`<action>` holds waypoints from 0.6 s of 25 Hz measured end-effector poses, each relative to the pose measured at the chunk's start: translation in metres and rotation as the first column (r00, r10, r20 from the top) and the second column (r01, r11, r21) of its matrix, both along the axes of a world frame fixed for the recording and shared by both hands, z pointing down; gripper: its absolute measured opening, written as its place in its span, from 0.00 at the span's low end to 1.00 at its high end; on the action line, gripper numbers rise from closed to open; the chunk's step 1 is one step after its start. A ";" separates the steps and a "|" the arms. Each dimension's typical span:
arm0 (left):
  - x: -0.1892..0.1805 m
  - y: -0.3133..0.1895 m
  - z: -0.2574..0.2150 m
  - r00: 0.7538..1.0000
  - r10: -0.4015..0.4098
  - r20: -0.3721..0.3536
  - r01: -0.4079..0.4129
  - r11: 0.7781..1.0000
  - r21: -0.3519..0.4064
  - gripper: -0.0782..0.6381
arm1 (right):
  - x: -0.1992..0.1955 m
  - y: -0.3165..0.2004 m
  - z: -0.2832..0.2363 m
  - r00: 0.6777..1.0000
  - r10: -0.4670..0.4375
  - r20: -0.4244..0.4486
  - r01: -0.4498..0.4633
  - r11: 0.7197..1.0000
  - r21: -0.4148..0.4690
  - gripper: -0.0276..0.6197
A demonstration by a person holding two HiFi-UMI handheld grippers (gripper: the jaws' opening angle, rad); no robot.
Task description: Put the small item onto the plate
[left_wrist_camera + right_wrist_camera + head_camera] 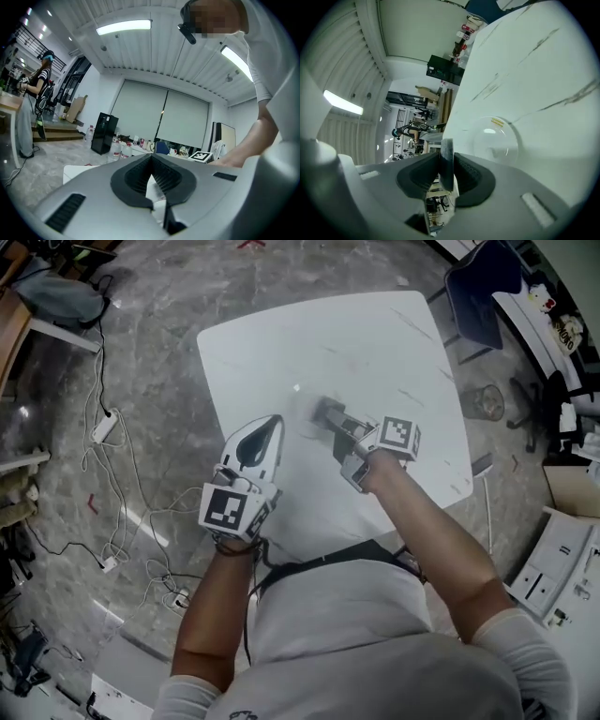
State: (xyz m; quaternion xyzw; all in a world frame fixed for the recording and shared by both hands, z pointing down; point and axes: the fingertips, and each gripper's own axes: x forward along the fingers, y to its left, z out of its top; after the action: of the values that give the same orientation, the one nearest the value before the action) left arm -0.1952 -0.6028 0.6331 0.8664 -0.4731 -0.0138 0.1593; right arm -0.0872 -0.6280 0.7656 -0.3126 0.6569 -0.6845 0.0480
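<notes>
The right gripper (446, 165) is clenched on the small item (446, 149), a thin grey piece that stands on edge between its pads, so we judge the pick-up as done. The clear plate (494, 138) lies on the white counter (543, 70) just beyond the jaws, and the item is not on it yet; lowering it there and letting it go is what remains. The left gripper (151, 161), closed and empty, hangs at the near left.
</notes>
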 end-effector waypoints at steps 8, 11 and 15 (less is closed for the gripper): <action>0.014 -0.020 0.049 0.999 -0.040 -0.001 0.040 0.997 -0.061 0.12 | -0.005 -0.019 0.052 0.995 -0.073 -0.065 0.071 0.997 -0.033 0.19; 0.020 -0.021 0.063 0.999 -0.043 -0.002 0.043 0.996 -0.077 0.12 | -0.006 -0.023 0.063 0.990 -0.093 -0.103 0.089 0.995 -0.046 0.19; 0.020 -0.023 0.073 0.998 -0.060 0.000 0.059 0.994 -0.093 0.12 | -0.004 -0.026 0.075 0.987 -0.104 -0.119 0.094 0.992 -0.080 0.19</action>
State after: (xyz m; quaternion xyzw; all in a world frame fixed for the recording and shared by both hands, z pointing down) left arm -0.1750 -0.6258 0.7062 0.8435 -0.4986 0.0023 0.1999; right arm -0.0908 -0.6539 0.8409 -0.3227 0.6475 -0.6893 -0.0383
